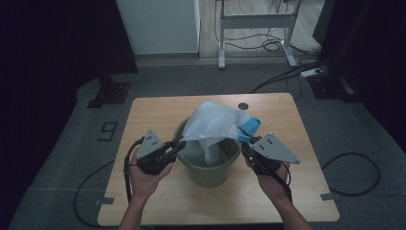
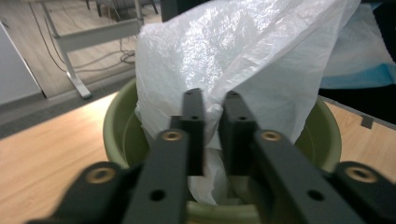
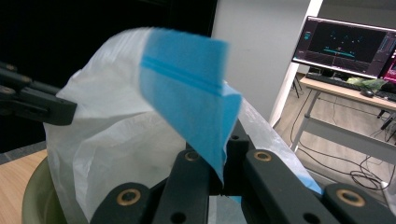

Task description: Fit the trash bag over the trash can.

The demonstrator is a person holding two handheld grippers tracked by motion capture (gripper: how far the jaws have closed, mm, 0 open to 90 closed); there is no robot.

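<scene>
Clearly the work in hand is lining the green bucket [image 1: 209, 168], which stands near the middle of the wooden table [image 1: 158, 203], with a thin white plastic bag [image 1: 214, 125] that rises out of it as a loose, crumpled peak. The bucket looks rigid and light, stable enough to stay put while the film is tugged. By contrast the bag will handle as very light, limp and slippery, easy to tear if pulled hard against the rim, so it is best taken at its edge or hem rather than mid-sheet. Its long axis runs roughly upright, bottom hanging down inside the bucket and mouth pointing up and spread sideways between the two tools. On the person's left, the left gripper [image 1: 177, 145] has its jaws nearly together, pinching a fold of the white film [image 2: 212, 112] just over the near rim. On the other side, the right gripper [image 1: 245, 143] is clamped on the bag's blue drawstring band [image 3: 187, 88], which stands up stiffly above its jaws.
</scene>
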